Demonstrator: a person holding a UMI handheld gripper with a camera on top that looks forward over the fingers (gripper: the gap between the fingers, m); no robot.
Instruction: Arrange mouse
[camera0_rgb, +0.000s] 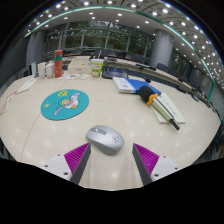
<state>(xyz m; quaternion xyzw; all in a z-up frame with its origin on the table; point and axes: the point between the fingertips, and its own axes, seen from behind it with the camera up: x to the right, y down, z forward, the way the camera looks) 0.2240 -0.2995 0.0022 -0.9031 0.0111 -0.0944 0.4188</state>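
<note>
A: Where's the mouse (104, 138) rn?

B: On the tabletop (120, 112), just ahead of the tongs (108, 160), roughly centred w/ the gap between the two fingers. Silver-grey, lying flat, long axis running crosswise to the fingers.

A: Tongs got it?

B: No. Spread wide, nothing held. Mouse sits on its own at the fingertips, pink pads (76, 155) clear on both sides, no contact that I can see.

A: Why lined up like that?

B: My guess: approach for a pinch. Fingers straddle the mouse line so a push fwd puts it between the pads, then close on it. Since it's lying sideways, the grip would land on its ends, i.e. the long way, which may be a wide span. Could slip on that rounded shell.

A: Where would it go?

B: Prob the round blue mat (65, 103), off to the left & beyond the mouse. Looks like a mousepad, printed pattern, nothing on it. Judgement only.

A: Anything in the way?

B: Path to the mat looks open. Other stuff is well apart: an orange-and-black tool (149, 95) w/ papers (165, 108) to the right, boxes and bottles (50, 69) at the far left edge. Desks further back, can't tell details.
</note>
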